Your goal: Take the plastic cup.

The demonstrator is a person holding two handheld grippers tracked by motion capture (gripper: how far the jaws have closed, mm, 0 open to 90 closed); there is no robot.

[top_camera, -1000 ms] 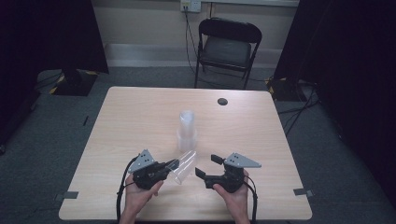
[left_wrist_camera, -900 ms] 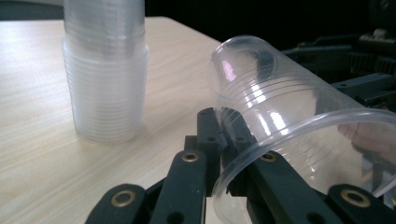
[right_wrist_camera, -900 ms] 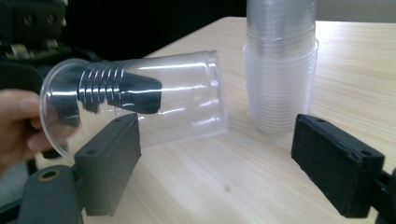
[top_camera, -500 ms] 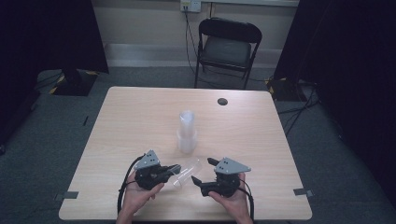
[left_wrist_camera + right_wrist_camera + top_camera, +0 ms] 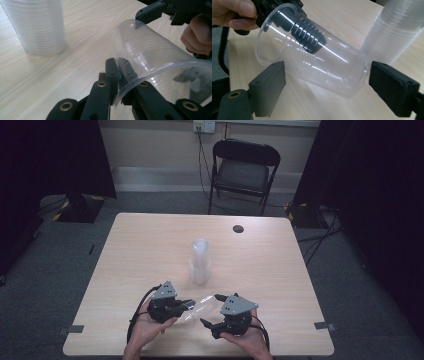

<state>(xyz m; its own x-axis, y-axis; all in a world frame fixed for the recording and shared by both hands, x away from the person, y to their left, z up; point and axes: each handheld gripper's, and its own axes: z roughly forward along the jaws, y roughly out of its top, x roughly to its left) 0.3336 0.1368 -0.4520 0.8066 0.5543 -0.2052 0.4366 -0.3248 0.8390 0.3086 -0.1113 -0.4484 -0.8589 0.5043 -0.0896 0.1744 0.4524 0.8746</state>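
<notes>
A single clear plastic cup (image 5: 200, 306) is held on its side just above the table, near the front edge. My left gripper (image 5: 186, 304) is shut on its rim; in the left gripper view (image 5: 117, 62) one jaw is inside the cup (image 5: 150, 50) and one outside. My right gripper (image 5: 211, 310) stands open, its jaws either side of the cup's base end without touching it. In the right gripper view (image 5: 327, 80) the cup (image 5: 319, 65) lies across the wide gap. A tall stack of clear cups (image 5: 200, 262) stands upright mid-table.
The cup stack (image 5: 392, 32) is just beyond the held cup, a short way from both grippers. A small dark round disc (image 5: 238, 228) lies at the far side of the wooden table (image 5: 125, 265). A black folding chair (image 5: 242, 170) stands behind the table.
Both grippers have drawn back toward the front edge, away from the stack. The left carried the single cup with it, and the right stayed open beside the cup's base.
</notes>
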